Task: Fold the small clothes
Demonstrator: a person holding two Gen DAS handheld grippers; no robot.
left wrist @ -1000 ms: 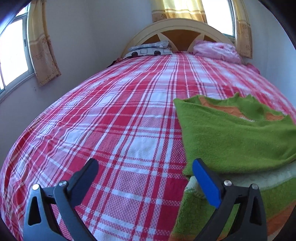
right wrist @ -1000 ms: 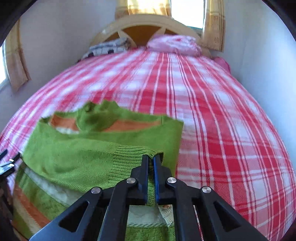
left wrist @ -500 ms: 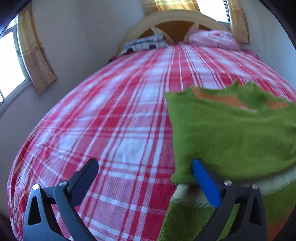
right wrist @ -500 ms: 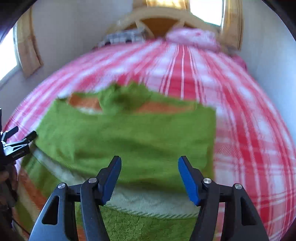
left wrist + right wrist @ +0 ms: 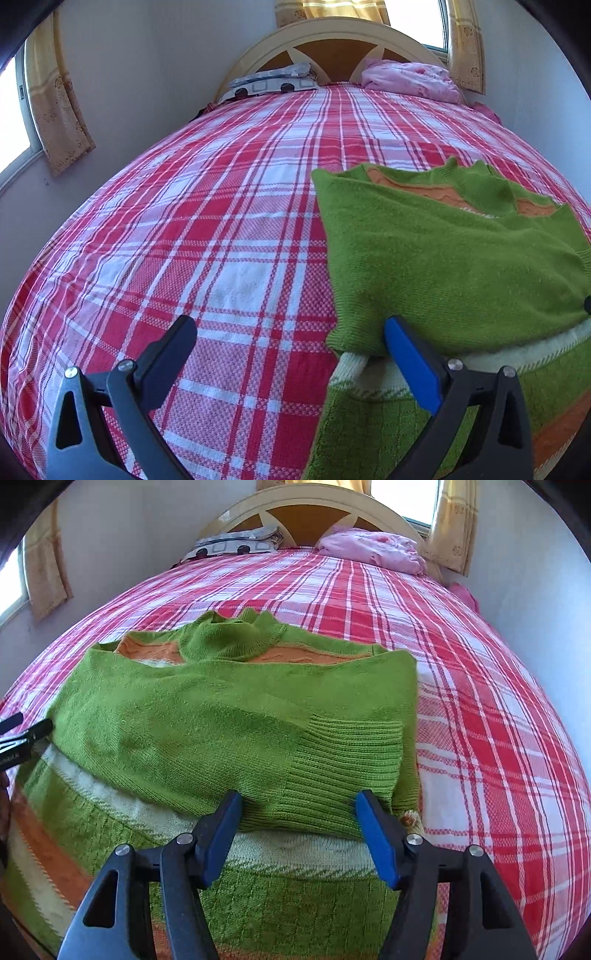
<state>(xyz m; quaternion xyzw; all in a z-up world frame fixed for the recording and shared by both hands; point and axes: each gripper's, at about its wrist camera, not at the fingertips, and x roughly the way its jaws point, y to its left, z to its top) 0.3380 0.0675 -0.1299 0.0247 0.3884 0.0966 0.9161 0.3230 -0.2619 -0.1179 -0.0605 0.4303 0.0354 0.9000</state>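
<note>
Green sweater (image 5: 229,716) sleeves folded across striped body; both tools' jaws apart, empty.

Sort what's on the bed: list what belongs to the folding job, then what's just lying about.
Belongs to the job:
- green sweater
- left gripper, open
- right gripper, open, above the sleeve cuff

Lying about:
- pink bundle
- patterned pillow
- plaid bedspread
</note>
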